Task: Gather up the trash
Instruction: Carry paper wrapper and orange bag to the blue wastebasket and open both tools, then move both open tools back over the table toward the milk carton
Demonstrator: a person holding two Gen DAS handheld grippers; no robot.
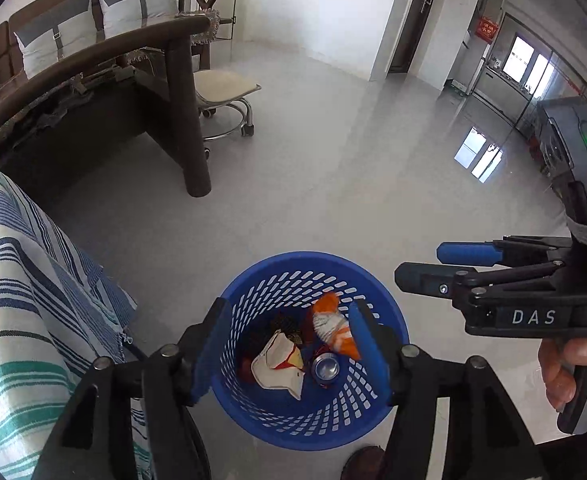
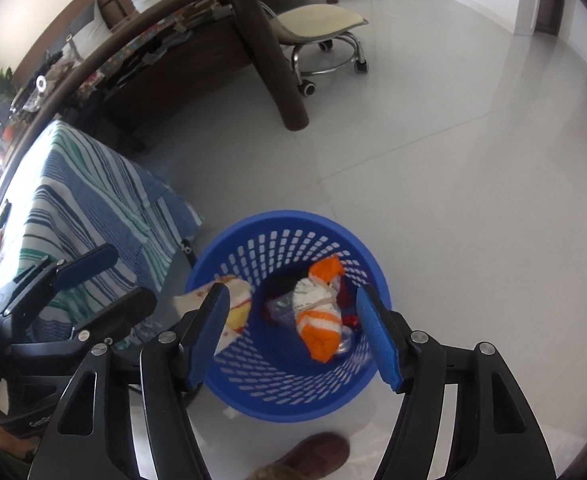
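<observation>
**Both grippers open over the blue basket**

While both grippers hang above the basket, neither one holds anything. Nearest the camera in the left wrist view, the left gripper [image 1: 289, 344] has its blue pads parted about halfway, framing the basket's mouth with only air between them. The right gripper [image 2: 293, 336] is spread about as wide, likewise empty; I judge both are placed this way so that whatever they let go falls inside the rim.

Just below them, the blue basket [image 2: 253, 224] stands upright on the pale floor [image 2: 453, 200], beside the hanging edge of a striped cloth [image 2: 73, 208]. The trash is inside it or at its rim. An orange-and-white wrapper [image 2: 319, 316] appears to lie tilted in the middle, its long axis running from near to far with the solid orange end pointing far. A white-and-yellow crumpled wrapper [image 2: 235, 302] sits at the left side of the basket in the right wrist view, partly hidden by a finger; whether it rests or is mid-fall I cannot tell. A can [image 1: 325, 368] lies at the bottom, its round end facing up.

Farther off stand a dark table leg [image 2: 281, 76] and a wheeled stool [image 2: 321, 24].
</observation>
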